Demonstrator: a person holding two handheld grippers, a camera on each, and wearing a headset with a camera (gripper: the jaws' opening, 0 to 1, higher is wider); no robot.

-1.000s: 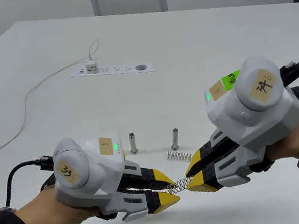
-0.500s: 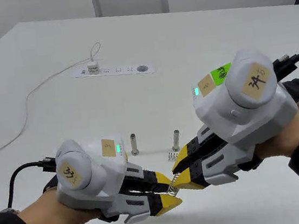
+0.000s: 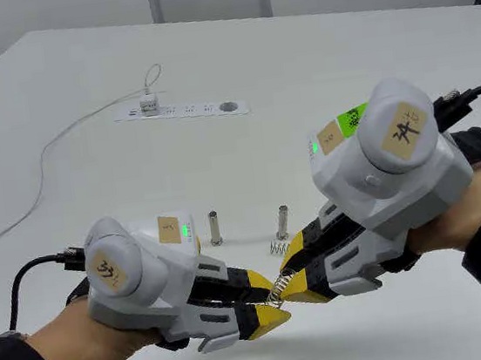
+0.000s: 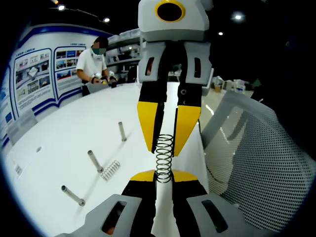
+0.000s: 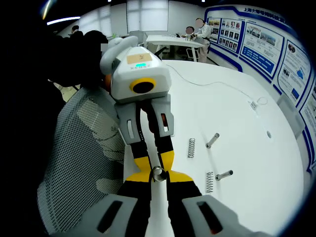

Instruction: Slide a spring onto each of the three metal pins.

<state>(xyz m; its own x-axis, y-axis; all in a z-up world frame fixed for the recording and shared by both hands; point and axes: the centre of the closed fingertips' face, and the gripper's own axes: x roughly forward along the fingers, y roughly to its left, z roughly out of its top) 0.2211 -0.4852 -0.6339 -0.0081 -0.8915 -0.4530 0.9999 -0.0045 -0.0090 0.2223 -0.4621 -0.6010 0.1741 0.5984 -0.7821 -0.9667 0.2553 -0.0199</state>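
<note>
A coiled spring bridges my left gripper and right gripper; behind, two pins stand upright, loose spring beside one.

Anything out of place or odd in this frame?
Nothing damaged or spilled. The one odd thing: the held spring is pinched at both ends at once, by the left gripper and the right gripper, away from the pins. A loose spring lies on its side beside one upright pin.
</note>
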